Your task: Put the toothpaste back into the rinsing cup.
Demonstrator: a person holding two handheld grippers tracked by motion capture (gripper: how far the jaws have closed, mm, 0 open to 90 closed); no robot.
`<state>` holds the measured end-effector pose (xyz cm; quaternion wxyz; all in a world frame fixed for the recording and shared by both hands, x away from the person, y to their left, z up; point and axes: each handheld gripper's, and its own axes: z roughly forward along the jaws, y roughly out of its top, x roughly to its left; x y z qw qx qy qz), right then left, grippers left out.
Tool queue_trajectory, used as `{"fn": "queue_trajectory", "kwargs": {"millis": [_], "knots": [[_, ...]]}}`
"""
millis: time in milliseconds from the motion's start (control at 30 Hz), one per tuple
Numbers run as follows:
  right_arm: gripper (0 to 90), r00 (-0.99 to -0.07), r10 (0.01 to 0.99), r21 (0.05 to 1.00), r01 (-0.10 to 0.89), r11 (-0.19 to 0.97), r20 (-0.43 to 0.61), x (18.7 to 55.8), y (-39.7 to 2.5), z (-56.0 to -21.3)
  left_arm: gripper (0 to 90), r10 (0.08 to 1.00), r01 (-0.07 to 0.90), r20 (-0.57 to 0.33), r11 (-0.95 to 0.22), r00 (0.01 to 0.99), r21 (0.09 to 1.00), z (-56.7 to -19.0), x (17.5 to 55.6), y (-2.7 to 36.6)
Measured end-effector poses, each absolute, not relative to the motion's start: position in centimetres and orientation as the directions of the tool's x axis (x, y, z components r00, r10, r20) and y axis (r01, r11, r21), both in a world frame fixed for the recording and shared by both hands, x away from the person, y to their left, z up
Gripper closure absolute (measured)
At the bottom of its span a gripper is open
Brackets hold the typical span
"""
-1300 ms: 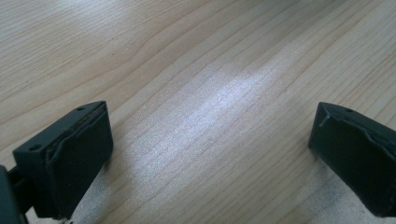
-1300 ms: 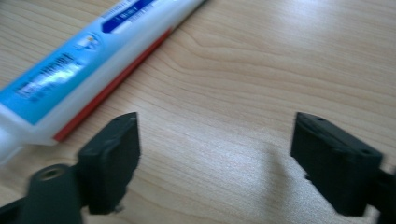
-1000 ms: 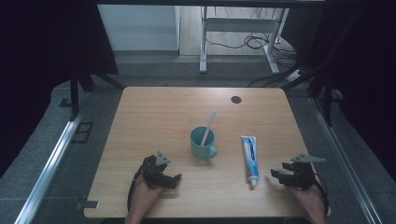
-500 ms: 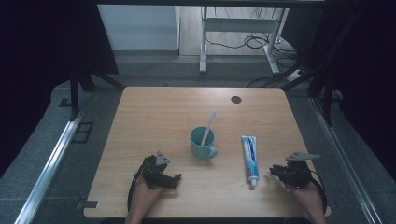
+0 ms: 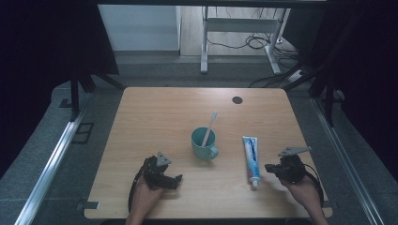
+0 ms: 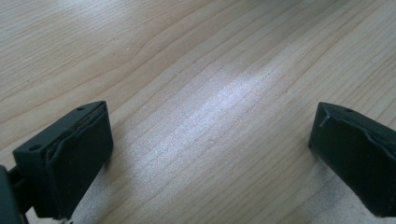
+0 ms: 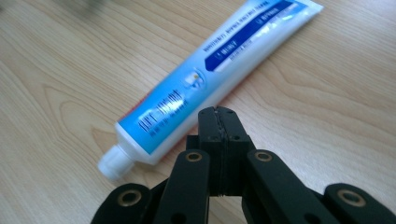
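Observation:
A blue and white toothpaste tube (image 5: 251, 159) lies on the wooden table (image 5: 164, 112), its white cap toward the front edge. My right gripper (image 5: 269, 168) sits just right of the cap end with its jaws pressed together on nothing; in the right gripper view the right gripper (image 7: 218, 122) hovers beside the toothpaste tube (image 7: 210, 77). A teal mug (image 5: 204, 143) holding a white toothbrush (image 5: 209, 126) stands mid-table. My left gripper (image 5: 177, 181) rests at the front left, jaws wide apart over bare wood; the left gripper (image 6: 210, 154) holds nothing.
A small dark round hole (image 5: 237, 100) marks the far right of the table. Black curtains hang at both sides. Beyond the far edge, a metal table frame (image 5: 204, 42) and cables (image 5: 256, 42) lie on the floor. Metal rails (image 5: 51, 159) run along the floor.
My right gripper has shifted left toward the cap end of the toothpaste tube. The left gripper has stayed where it was.

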<state>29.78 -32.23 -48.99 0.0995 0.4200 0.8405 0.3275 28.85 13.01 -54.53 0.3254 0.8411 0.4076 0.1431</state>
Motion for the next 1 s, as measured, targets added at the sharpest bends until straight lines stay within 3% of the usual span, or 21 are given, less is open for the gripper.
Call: {"fn": "queue_trajectory", "kwargs": {"millis": [467,1000], "knots": [[89.4,-0.682,0.715,0.621,0.629,0.467,0.154,31.0,-29.3,-47.7,0.0,0.780,0.594,-0.027,-0.454,0.625,0.664,-54.5,28.8,13.0],[89.4,-0.716,0.675,0.579,0.631,0.516,0.178,31.7,-26.0,-49.7,0.0,0.779,0.593,-0.024,-0.457,0.627,0.663,-54.5,28.8,13.0]]}}
